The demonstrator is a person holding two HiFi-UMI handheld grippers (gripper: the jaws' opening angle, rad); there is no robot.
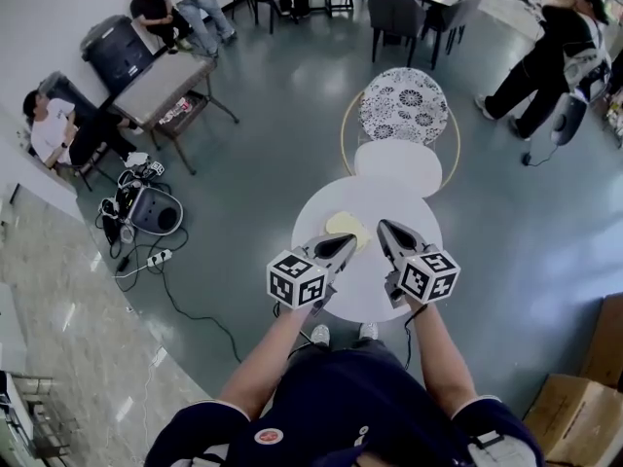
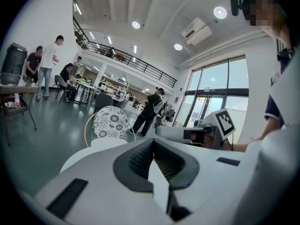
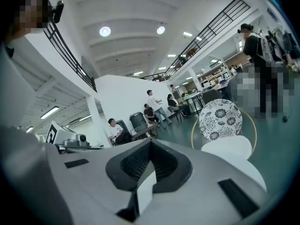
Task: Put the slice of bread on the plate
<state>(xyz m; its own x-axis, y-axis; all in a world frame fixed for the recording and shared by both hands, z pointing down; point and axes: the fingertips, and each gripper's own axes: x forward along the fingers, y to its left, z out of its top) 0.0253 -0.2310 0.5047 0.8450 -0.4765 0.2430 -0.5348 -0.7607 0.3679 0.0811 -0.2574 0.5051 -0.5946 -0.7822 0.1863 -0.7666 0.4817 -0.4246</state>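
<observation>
1. A seated person (image 1: 54, 125) is sitting at the far left, and cables and a power strip (image 1: 146, 259) are lying on the floor nearby.
2. The left gripper (image 1: 343, 244) is hovering over the round white table (image 1: 375, 197). Its claw is pressed together with nothing between the pads, as the left gripper view is showing.
3. A pale yellow plate (image 1: 341, 223) is lying on the table's left part. The left gripper's tip is partly covering it in the head view. The slice of bread is not showing apart from the plate, so I cannot tell whether it is lying on it.
4. The right gripper (image 1: 389, 232) is hanging just right of the plate, above the table. Its claw is pressed together and is pinching nothing.
5. A chair with a flower-patterned back (image 1: 403, 105) is standing just beyond the table.
6. A standing person (image 1: 545, 61) is leaning at the far right, with cardboard boxes (image 1: 579, 412) sitting below.
</observation>
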